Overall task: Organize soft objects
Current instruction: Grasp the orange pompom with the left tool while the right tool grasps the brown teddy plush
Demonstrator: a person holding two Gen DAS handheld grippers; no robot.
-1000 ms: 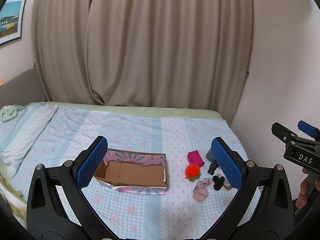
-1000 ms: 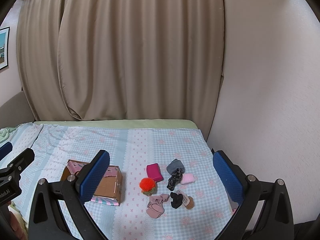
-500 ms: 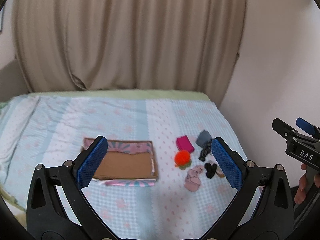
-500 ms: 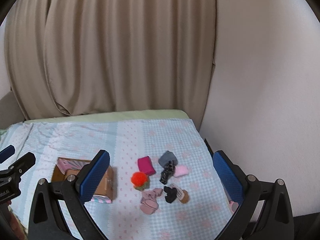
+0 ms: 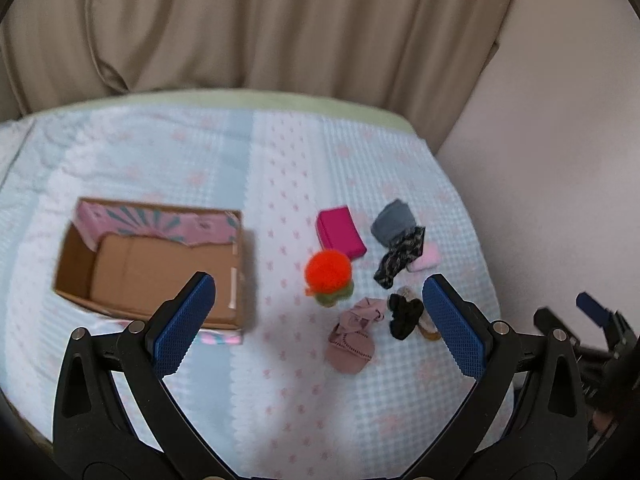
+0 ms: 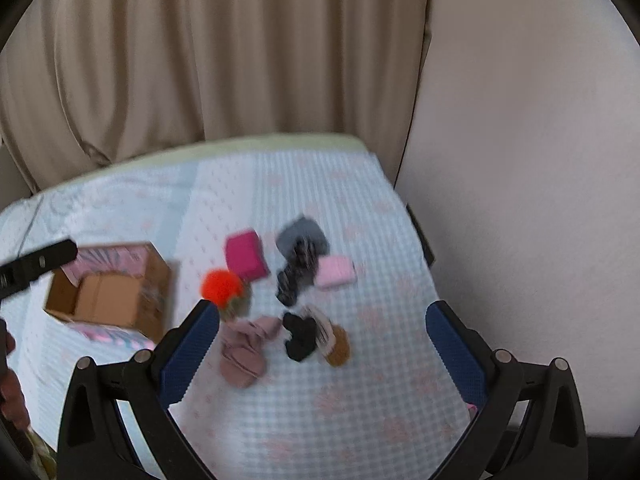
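Observation:
An open cardboard box (image 5: 152, 268) with a pink patterned flap lies empty on the bed's left half. To its right is a cluster of soft things: an orange pompom (image 5: 328, 272), a magenta folded cloth (image 5: 340, 234), a grey cloth (image 5: 394, 222), a black patterned cloth (image 5: 400, 258), a pale pink piece (image 5: 426, 258), a dusty pink sock (image 5: 352, 340) and a black scrunchie (image 5: 404, 314). My left gripper (image 5: 318, 284) hangs open above them, holding nothing. My right gripper (image 6: 322, 312) is open too, over the sock (image 6: 242, 348) and scrunchie (image 6: 300, 336).
The bed (image 5: 280, 160) has a light blue checked cover. Beige curtains (image 5: 280, 20) hang behind it and a pale wall (image 5: 560, 160) runs close along its right edge. A hand (image 6: 10, 392) shows at the left of the right wrist view.
Both grippers have moved forward and tilted down toward the bed. The box and soft things appear larger and lower in view. Both stay open and empty.

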